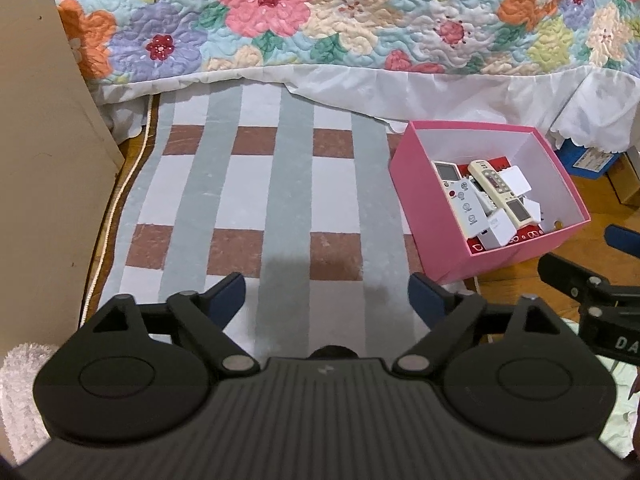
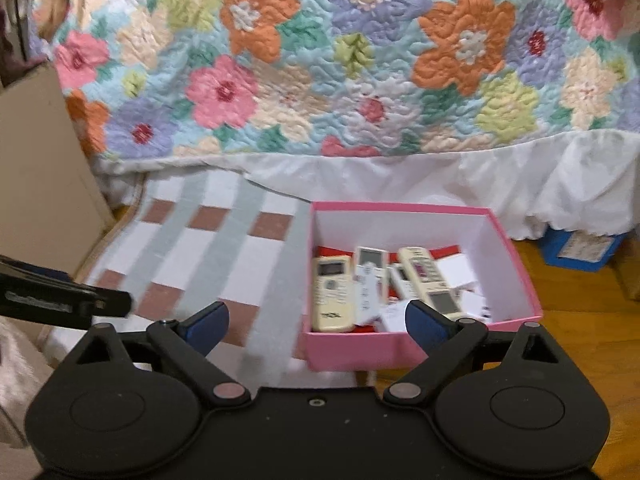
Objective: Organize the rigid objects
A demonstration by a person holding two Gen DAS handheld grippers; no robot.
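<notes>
A pink box (image 1: 416, 184) with a white inside stands on the right edge of a checked rug (image 1: 248, 196). It holds several remote controls (image 1: 464, 196) and small white adapters (image 1: 500, 230). My left gripper (image 1: 326, 300) is open and empty over the rug, left of the box. In the right wrist view the same box (image 2: 348, 346) sits just ahead, with cream remotes (image 2: 332, 296) inside. My right gripper (image 2: 318, 324) is open and empty, close above the box's near wall. The right gripper's arm also shows in the left wrist view (image 1: 592, 292).
A bed with a floral quilt (image 1: 320, 12) and white skirt (image 1: 440, 88) runs along the back. A tan board (image 1: 44, 140) leans at the left. A blue box (image 2: 576, 250) sits under the bed at the right, on the wooden floor (image 2: 580, 340).
</notes>
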